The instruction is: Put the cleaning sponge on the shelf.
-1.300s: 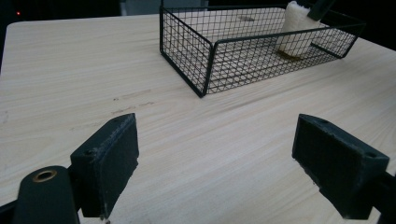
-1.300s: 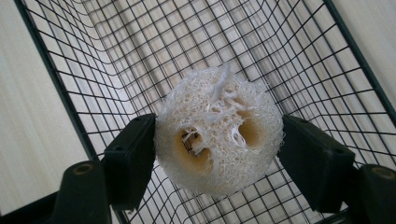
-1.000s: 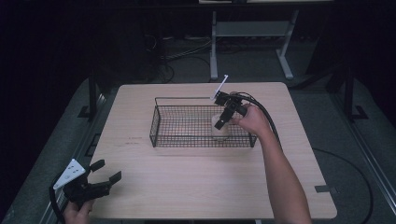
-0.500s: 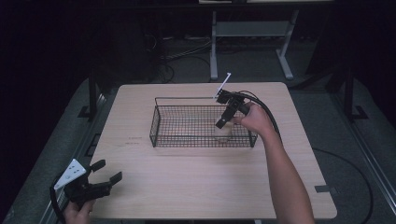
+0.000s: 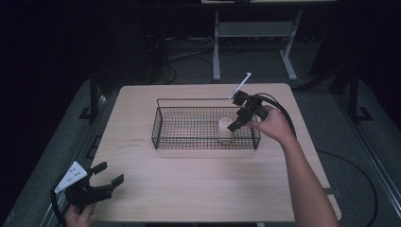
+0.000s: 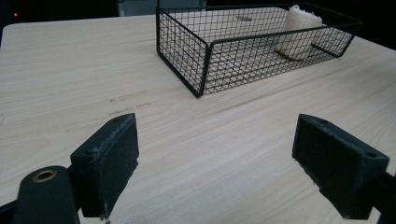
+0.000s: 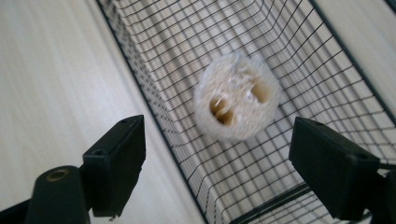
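Round, fibrous loofah (image 7: 236, 96) sits in black wire-mesh basket (image 5: 161, 127).

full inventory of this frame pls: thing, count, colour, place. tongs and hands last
wire basket: 1, black, on the table, back of centre
loofah piece: 1, cream, standing inside the basket toward its right end
table: 1, light wood, middle of the high view
metal frame: 1, grey, on the floor beyond the table
left tongs: 1, black with a grey plate on top, near-left table corner, open, nothing between the jaws
right tongs: 1, black, open, tilted down over the basket's right end above the loofah piece
hands: 2, left one at the bottom-left edge, right one right of the basket
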### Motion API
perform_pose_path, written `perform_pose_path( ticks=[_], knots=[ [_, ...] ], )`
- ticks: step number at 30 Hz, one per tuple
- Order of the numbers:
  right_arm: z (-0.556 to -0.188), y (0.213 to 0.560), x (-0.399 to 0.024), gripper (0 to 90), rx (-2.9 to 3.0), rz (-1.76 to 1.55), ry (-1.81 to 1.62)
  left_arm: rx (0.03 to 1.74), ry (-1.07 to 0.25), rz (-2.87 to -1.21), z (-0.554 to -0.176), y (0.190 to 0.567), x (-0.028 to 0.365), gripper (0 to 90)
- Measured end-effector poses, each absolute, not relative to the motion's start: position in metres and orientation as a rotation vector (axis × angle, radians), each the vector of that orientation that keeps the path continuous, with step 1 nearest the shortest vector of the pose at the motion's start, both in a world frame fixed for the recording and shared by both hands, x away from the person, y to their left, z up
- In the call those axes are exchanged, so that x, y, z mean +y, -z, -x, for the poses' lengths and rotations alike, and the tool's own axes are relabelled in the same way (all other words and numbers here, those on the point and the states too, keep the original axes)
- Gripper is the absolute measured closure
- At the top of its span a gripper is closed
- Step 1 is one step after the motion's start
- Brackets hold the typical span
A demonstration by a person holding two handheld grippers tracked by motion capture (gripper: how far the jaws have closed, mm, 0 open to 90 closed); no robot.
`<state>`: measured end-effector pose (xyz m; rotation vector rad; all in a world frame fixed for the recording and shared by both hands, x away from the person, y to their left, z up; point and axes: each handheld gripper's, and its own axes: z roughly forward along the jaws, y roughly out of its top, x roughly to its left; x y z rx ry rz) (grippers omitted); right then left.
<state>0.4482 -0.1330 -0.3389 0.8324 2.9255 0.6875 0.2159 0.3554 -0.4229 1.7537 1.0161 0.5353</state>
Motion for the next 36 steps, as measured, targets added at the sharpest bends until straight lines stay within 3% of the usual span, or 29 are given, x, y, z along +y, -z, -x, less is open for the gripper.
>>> perform_pose_path(
  ticks=[15,36],
  knots=[
    [-0.415,0.327,-0.158,18.8,2.93,-0.806,-0.702,1.017,-0.537,-1.758,-0.216,0.423,0.355,13.8],
    [-0.377,0.339,-0.174,18.2,2.93,-0.761,-0.719,1.015,-0.526,-1.764,-0.216,0.425,0.348,13.8]
  ],
)
